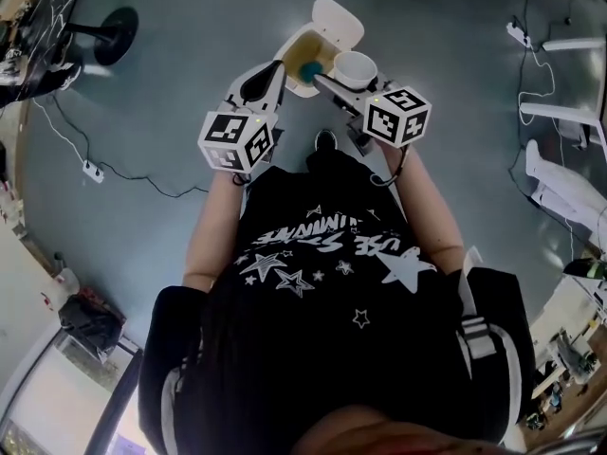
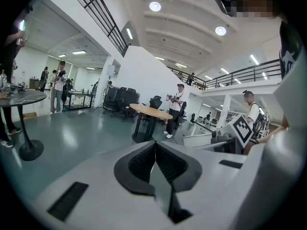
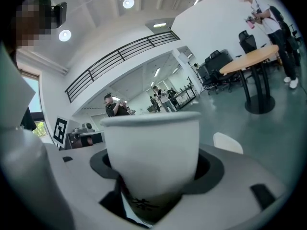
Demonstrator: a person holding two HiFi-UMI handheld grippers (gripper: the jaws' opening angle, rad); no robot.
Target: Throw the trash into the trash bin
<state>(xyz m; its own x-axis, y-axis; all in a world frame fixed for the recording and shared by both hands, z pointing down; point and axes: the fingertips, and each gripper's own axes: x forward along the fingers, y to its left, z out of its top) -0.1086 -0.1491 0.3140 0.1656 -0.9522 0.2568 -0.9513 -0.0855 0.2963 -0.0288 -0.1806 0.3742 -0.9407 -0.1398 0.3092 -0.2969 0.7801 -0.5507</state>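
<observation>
The fingers [image 3: 211, 169] of the right gripper [image 3: 153, 174] are clamped, beside the open flip-lid trash bin [image 1: 305, 47], on a white paper cup [image 3: 151, 143]. Those of the left gripper [image 2: 154, 145] are pressed together on nothing. Delivery is judged under way; next, the cup is to be centred over the opening and released.

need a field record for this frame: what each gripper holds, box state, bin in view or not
left gripper: fingers shut on a thin edge, apparently the takeout box's
right gripper: fingers closed on the paper cup, cup upright
takeout box: open, lid tipped back, teal round item inside
cup vs box: side by side, cup to the right in the head view
trash bin: in no view
setting: person standing, both items held out over the grey floor
</observation>
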